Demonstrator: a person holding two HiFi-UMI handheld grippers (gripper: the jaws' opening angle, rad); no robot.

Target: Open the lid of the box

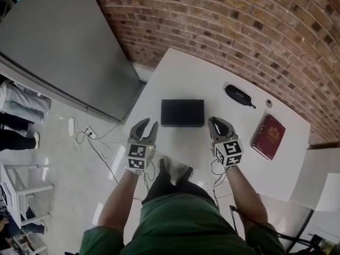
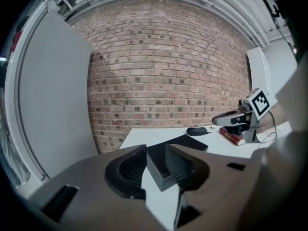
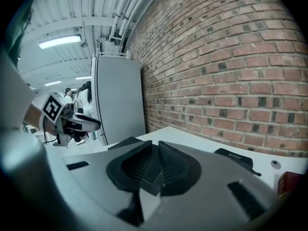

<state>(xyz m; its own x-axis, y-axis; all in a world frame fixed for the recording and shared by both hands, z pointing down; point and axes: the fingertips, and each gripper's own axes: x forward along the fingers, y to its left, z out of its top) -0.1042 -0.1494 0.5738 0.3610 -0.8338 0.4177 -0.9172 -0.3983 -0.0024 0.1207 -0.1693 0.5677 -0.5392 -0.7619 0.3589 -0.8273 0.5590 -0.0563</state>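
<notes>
A flat black box [image 1: 182, 112] lies closed near the front edge of the white table [image 1: 186, 73]. My left gripper [image 1: 150, 123] hovers just off the box's front left corner, jaws apart and empty. In the left gripper view that box corner [image 2: 161, 173] shows in the gap of the left gripper [image 2: 156, 150], touching neither pad. My right gripper [image 1: 214, 121] sits by the box's front right corner. In the right gripper view its jaws [image 3: 155, 150] stand only a narrow slit apart, with the box corner [image 3: 151, 179] seen through it, not gripped.
A black glasses case [image 1: 238, 95] and a dark red book [image 1: 268, 136] lie on the table's right part. A brick wall [image 1: 239, 31] runs behind the table, and a grey cabinet [image 1: 58, 41] stands to its left. Cables [image 1: 87, 137] trail on the floor; people stand at far left.
</notes>
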